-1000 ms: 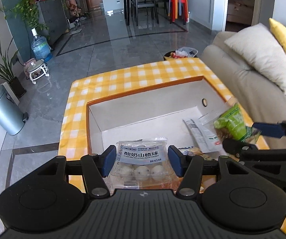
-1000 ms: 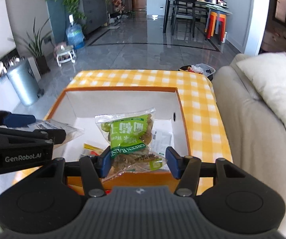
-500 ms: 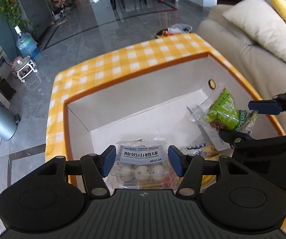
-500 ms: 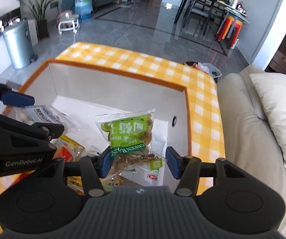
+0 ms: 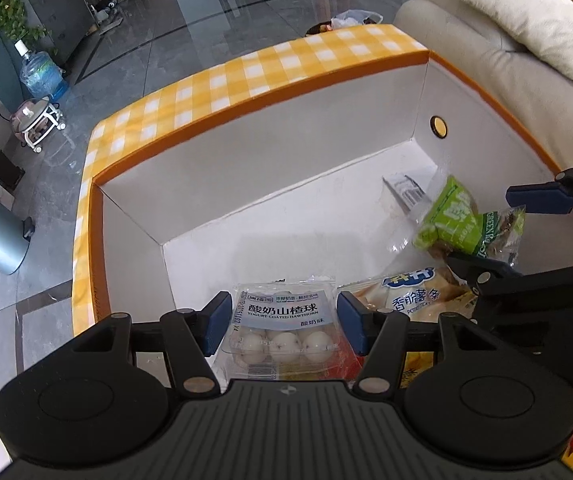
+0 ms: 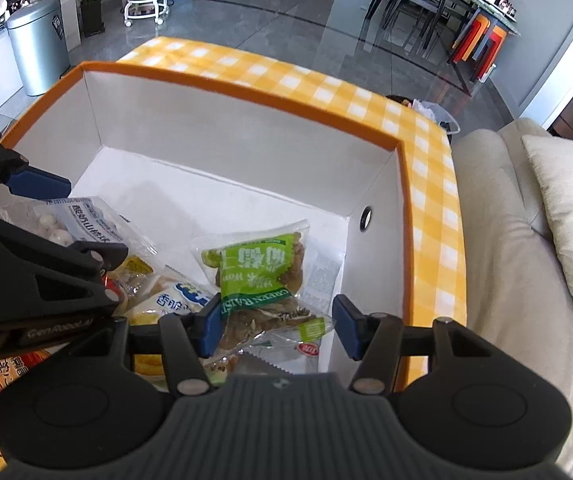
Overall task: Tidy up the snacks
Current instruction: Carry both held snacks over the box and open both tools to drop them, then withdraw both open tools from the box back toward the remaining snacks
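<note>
L gripper [image 5: 284, 322] pinching clear hawthorn-ball pack [image 5: 282, 330], white balls, pale-blue label | R gripper [image 6: 278, 326] pinching green raisin bag [image 6: 264, 280], crinkled | both over white box [image 5: 286, 152], orange rim

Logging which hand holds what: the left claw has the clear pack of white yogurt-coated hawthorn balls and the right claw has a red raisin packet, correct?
Not quite: the raisin packet in the right claw is green, as the right wrist view shows. The rest holds.
</note>
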